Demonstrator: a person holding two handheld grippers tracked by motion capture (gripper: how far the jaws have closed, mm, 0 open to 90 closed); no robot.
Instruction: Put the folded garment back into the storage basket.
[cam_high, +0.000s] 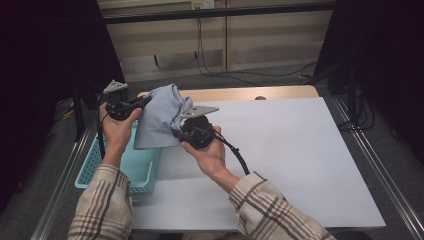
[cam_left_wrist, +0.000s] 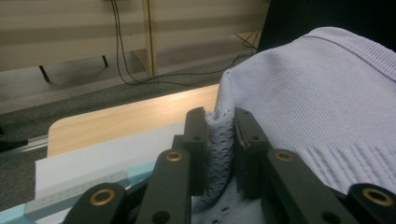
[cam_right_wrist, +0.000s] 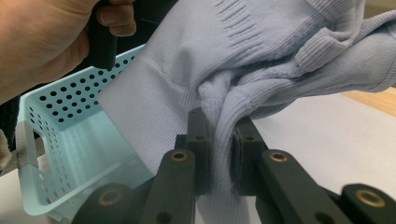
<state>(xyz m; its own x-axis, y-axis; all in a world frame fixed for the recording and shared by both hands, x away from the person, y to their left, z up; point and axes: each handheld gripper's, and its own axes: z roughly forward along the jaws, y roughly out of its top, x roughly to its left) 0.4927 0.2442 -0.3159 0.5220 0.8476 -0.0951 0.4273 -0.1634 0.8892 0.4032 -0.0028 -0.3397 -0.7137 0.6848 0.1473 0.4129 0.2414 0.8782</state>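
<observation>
We lift the pale knit garment (cam_high: 159, 117) out of the basket (cam_high: 120, 170) at the table's left edge.

We should keep both grips firm and carry it level toward the white sheet (cam_high: 280, 150) without snagging the rim. The left gripper (cam_left_wrist: 219, 135) has its jaws clamped tight on a fold of knit; the right gripper (cam_right_wrist: 219, 140) pinches another bunch, garment hanging between them over the basket.

One camera sits high and looks down on the whole bench (cam_high: 300, 150). Two ride very close behind the jaws. All three see the pale sweater (cam_high: 159, 117) (cam_left_wrist: 327, 102) (cam_right_wrist: 224, 60).
</observation>
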